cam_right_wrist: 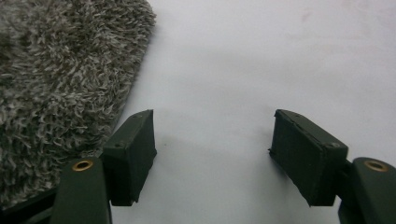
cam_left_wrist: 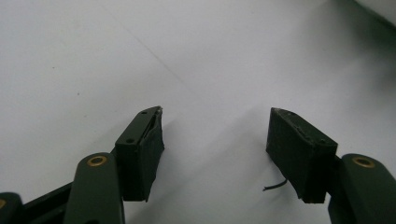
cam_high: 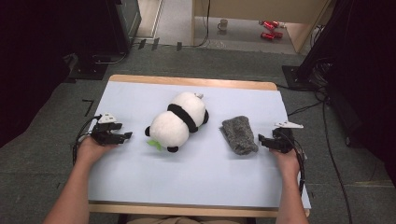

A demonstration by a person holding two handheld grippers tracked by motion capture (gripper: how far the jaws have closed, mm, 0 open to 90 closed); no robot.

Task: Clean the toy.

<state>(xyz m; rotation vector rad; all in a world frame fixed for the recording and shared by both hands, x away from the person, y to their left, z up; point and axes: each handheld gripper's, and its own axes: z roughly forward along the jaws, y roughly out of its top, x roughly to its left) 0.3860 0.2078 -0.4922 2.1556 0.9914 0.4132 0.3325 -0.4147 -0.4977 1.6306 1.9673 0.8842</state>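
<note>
While both gape empty, grey fuzzy cloth [cam_right_wrist: 56, 88] beside right gripper [cam_right_wrist: 212, 140] (left jaw).

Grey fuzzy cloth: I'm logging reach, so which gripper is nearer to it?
Right. The right gripper sits just beside the grey fuzzy cloth; the left gripper is far across the table, beyond the panda toy.

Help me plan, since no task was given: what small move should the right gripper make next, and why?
Probably nudge the right gripper left toward the grey fuzzy cloth. Its jaws stand open and empty just beside the cloth's edge, so a short reach would likely bracket it.
</note>
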